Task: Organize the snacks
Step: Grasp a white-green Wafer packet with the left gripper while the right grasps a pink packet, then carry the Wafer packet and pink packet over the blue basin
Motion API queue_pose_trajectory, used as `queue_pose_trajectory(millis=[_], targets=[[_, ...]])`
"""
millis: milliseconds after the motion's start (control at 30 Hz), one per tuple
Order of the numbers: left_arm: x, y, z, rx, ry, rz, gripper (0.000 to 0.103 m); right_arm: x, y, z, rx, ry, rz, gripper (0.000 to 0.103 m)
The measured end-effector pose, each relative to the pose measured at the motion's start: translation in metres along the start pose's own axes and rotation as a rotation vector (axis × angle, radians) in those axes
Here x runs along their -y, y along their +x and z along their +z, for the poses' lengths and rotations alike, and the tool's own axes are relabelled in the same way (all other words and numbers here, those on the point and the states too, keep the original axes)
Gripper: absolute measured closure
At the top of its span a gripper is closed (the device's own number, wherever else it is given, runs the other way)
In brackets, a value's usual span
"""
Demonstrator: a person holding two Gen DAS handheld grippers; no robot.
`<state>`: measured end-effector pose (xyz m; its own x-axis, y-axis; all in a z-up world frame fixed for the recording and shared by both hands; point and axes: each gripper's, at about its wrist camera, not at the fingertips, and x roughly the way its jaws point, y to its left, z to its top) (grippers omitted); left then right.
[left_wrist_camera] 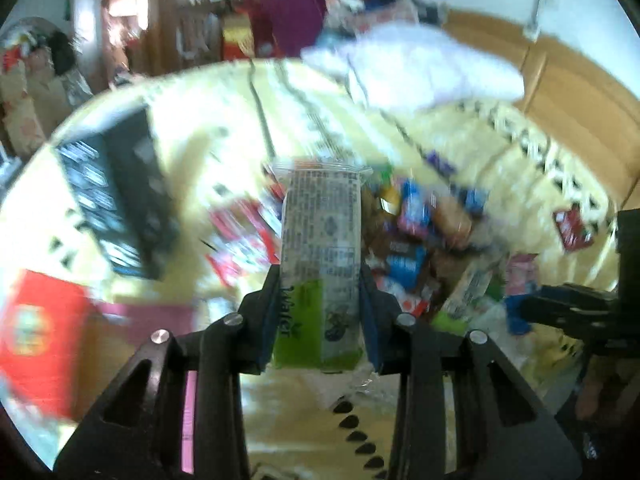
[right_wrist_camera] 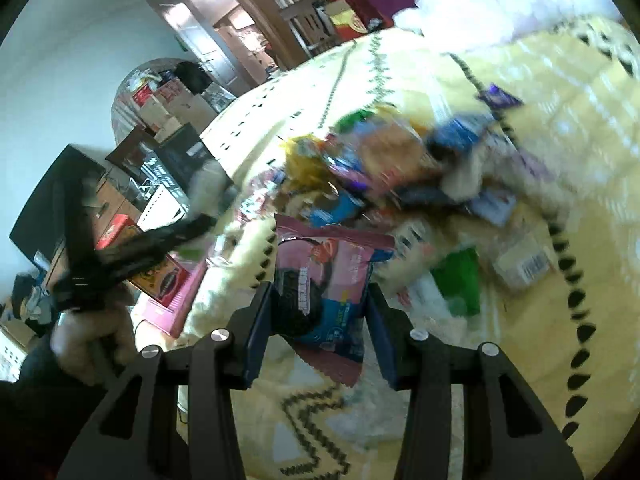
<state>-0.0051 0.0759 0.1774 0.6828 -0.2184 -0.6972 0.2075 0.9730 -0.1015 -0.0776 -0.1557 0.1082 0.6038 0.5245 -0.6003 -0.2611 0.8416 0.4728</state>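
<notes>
My left gripper (left_wrist_camera: 320, 280) is shut on a long green and white wafer pack (left_wrist_camera: 320, 248), held upright above the yellow bedspread (left_wrist_camera: 200, 152). My right gripper (right_wrist_camera: 320, 300) is shut on a pink and blue cookie packet (right_wrist_camera: 328, 288), held above the bedspread (right_wrist_camera: 560, 140). A pile of mixed snack packets (left_wrist_camera: 420, 232) lies on the bed right of the wafer pack; it also shows beyond the cookie packet in the right wrist view (right_wrist_camera: 380, 168). The right gripper shows at the right edge of the left view (left_wrist_camera: 568, 308); the left one shows blurred at the left of the right view (right_wrist_camera: 132, 252).
A black box (left_wrist_camera: 116, 196) and red and pink boxes (left_wrist_camera: 44, 336) lie at the left on the bed. White bedding (left_wrist_camera: 420, 68) is heaped at the far side. A wooden headboard (left_wrist_camera: 580, 92) is at right. Cluttered furniture stands beyond the bed (right_wrist_camera: 160, 100).
</notes>
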Motion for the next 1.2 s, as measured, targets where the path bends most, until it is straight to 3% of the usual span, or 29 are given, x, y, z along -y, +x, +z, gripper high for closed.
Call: queue_pose_trajectory(millis=[200,400,567,967,1200], targets=[[-0.054,-0.085,0.016,0.145,-0.078,0.098,0.067,-0.076,-0.003,0.039,0.056,-0.121,0.055,0.054],[-0.116,-0.140,0.004,0.204,-0.164,0.221,0.067,-0.183,0.004,0.066,0.096,-0.274,0.152,0.054],[-0.166,-0.183,-0.013,0.242,-0.257,0.327,0.067,-0.269,0.022,0.081,0.079,-0.380,0.245,0.054],[-0.271,-0.213,-0.062,0.189,-0.484,0.529,0.067,-0.443,0.102,0.079,-0.077,-0.605,0.395,0.054],[-0.310,-0.209,-0.085,0.126,-0.560,0.594,0.067,-0.492,0.155,0.060,-0.194,-0.675,0.414,0.054]])
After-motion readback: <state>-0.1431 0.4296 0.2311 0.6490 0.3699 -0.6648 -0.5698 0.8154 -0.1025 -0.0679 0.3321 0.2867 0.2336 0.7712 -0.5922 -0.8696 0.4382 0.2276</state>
